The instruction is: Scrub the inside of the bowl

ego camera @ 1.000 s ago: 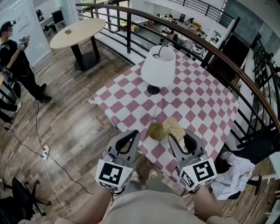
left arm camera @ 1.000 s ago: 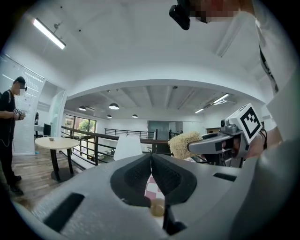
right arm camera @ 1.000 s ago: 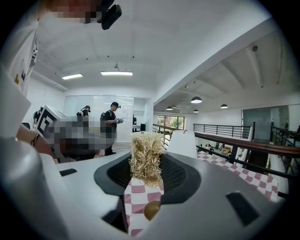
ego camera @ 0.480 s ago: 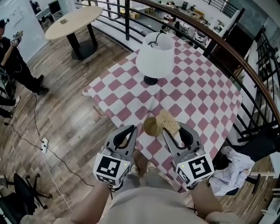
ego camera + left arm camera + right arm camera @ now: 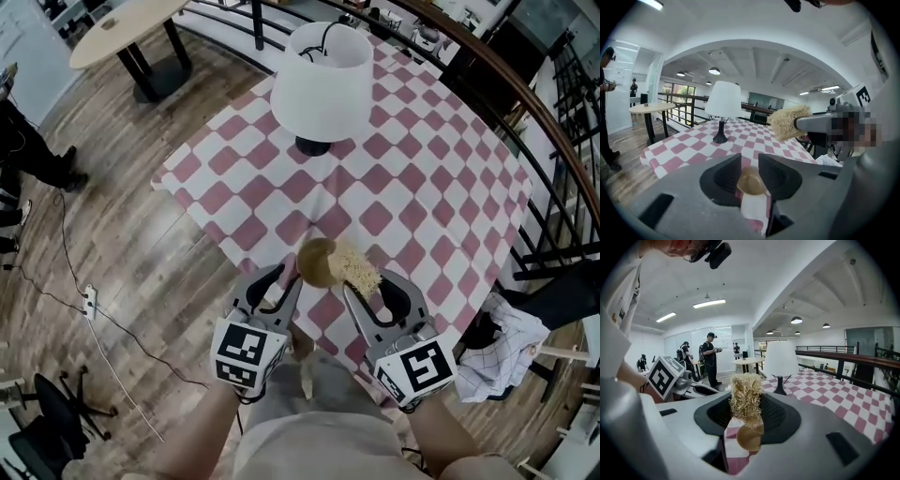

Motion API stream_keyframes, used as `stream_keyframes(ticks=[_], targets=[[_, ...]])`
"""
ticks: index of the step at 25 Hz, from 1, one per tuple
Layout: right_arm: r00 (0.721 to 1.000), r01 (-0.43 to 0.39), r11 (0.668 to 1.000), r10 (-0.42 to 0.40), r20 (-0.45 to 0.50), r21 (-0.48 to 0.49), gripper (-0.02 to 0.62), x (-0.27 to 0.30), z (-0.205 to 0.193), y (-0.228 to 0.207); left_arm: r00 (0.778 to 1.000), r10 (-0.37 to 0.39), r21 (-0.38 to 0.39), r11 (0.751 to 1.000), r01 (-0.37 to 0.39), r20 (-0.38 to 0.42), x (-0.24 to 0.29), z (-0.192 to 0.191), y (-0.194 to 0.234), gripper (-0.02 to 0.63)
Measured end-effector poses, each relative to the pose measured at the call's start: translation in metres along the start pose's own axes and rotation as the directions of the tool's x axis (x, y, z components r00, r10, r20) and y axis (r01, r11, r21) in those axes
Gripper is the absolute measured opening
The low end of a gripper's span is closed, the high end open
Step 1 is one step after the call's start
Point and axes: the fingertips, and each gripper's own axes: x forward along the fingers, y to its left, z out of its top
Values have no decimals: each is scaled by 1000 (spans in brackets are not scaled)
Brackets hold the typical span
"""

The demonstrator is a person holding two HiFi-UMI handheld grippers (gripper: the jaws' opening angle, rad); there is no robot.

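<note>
A small tan bowl point(image 5: 315, 262) stands on the checked tablecloth point(image 5: 422, 187) near the table's near edge. In the head view my left gripper point(image 5: 286, 277) is just at the bowl's left rim. Its jaws are opening, and in the left gripper view point(image 5: 749, 161) the bowl point(image 5: 751, 180) shows beyond the gap, not pressed by the pads. My right gripper point(image 5: 367, 284) is shut on a straw-coloured fibrous scrubber point(image 5: 354, 268) that hangs just right of the bowl. In the right gripper view point(image 5: 746, 404) the scrubber point(image 5: 746, 397) stands up between the jaws, with the bowl point(image 5: 750, 437) below it.
A white table lamp point(image 5: 322, 84) on a black foot stands at the table's middle. A dark railing point(image 5: 553, 141) runs behind and to the right. A round wooden table point(image 5: 112, 23) and a person point(image 5: 23, 141) are far left. A checked cloth point(image 5: 502, 342) lies at the right.
Both grippers have moved forward to the bowl, and the view has closed in on the table. The left jaws, shut before, now stand apart. The right keeps the scrubber.
</note>
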Motion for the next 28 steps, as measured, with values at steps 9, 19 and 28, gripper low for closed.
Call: stream_keyframes(ticks=[9, 19, 28], targets=[[996, 7, 998, 0, -94, 66, 153, 20, -65, -14, 980, -69, -133, 990, 45, -186, 69, -75, 18, 143], [988, 17, 998, -7, -155, 64, 153, 28, -106, -23, 947, -111, -237, 971, 38, -301, 101, -120, 27, 149], [978, 9, 997, 7, -209, 76, 155, 24, -128, -24, 937, -105, -262, 965, 15, -334, 114, -133, 27, 61]])
